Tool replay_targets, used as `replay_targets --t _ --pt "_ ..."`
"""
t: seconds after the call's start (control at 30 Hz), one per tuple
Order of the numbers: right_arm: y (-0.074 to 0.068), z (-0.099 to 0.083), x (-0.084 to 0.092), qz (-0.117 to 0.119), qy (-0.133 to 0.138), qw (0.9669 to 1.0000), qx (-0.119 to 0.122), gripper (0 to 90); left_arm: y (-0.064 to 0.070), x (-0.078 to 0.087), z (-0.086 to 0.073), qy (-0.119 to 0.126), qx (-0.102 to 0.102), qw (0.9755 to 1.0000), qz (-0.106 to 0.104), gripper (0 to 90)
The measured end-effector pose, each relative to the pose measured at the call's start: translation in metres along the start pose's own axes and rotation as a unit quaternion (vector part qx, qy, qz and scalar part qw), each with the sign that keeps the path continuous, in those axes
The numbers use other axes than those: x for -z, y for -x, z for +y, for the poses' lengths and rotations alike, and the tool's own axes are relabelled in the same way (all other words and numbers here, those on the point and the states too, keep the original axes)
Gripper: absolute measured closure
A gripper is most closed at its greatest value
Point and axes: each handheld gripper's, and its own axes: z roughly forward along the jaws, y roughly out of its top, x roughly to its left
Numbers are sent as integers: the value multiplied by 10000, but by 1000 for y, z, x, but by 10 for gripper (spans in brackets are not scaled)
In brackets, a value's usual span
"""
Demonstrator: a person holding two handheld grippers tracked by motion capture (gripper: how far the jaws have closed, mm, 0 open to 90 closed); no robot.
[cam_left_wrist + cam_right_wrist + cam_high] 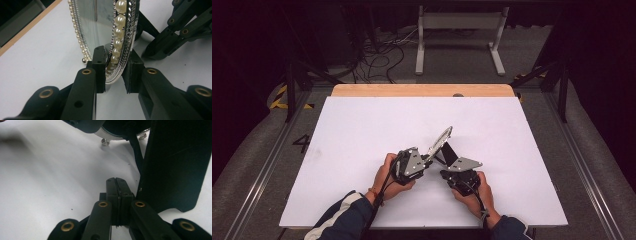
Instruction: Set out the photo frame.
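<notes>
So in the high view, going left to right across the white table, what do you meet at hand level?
The person's left hand → left gripper shut on the round pearl-and-silver-rimmed mirror → the mirror's black fold-out stand → right gripper with its jaws shut together → right hand, all over the white table.

High view sits above the person's side, facing forward and down over the whole white table [362, 130], floor and cables at upper frame. Left gripper view rides close behind its own jaws, looking along them at a pearl-rimmed mirror [117, 37] filling top centre; the right gripper [180, 30] appears upper right. Right gripper view is equally near, low over the tabletop, with the mirror's black stand [175, 165] at right. Both gripper views share the mirror.
</notes>
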Motion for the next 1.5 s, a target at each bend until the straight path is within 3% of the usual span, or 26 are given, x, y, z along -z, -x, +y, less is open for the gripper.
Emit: replay_targets --t 0.4,0.53,0.63,0.87,1.23,1.5 --pt "12 -2 1 65 46 9999 -105 900 -2 -2 -1 111 109 9997 -189 714" --pt "16 -3 2 33 65 9999 -127 900 -4 -3 -1 157 350 9988 -302 693" --pt "20 -4 1 100 110 9997 -205 900 -3 -3 -1 155 359 9987 -320 688" --pt "26 -3 1 18 131 9995 -281 893 -4 1 -3 188 376 9980 -474 702" --pt "32 -1 3 -24 200 9994 -295 852 -11 18 -12 145 468 9968 -635 529" --pt "19 8 14 179 563 9981 -174 767 -18 46 -31 -61 656 9973 -308 357"
